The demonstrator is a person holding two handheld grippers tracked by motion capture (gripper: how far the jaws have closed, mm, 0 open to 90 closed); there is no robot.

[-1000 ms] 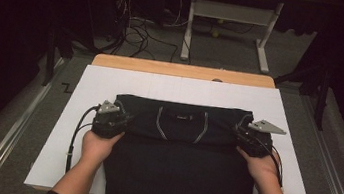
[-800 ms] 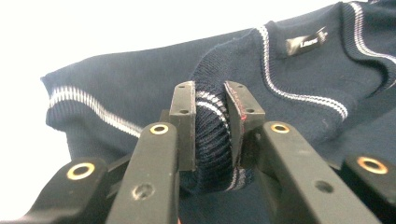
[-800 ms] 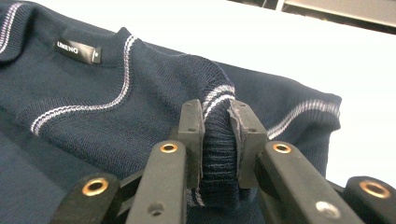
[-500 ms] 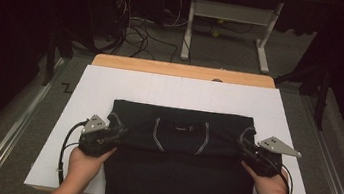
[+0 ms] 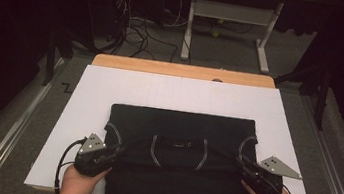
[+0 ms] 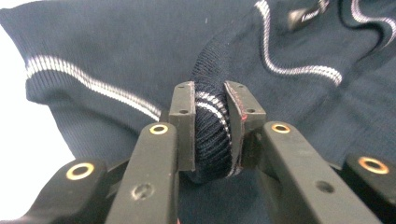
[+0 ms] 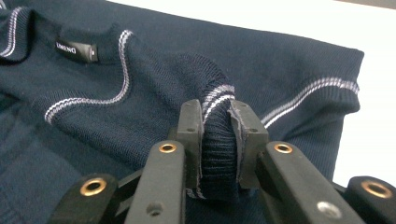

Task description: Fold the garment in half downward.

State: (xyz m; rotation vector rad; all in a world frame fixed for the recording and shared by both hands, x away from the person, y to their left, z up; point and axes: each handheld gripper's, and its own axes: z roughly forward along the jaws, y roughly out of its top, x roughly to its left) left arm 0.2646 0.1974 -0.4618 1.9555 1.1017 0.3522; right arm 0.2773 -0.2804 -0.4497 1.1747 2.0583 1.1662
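On the left, the left gripper (image 5: 102,154) has its jaws pinching a bunched fold of ribbed, striped edge of the dark sweater (image 5: 181,128), which lies on the white sheet (image 5: 180,93) covering the tabletop (image 5: 183,70), near the person's side. At the right, the right gripper (image 5: 256,174) pinches a matching fold at the opposite shoulder. Holding both corners at once probably keeps the knit taut and level for a fold or drag. Count: one sweater, two grippers, one neck label (image 7: 77,49), one sheet
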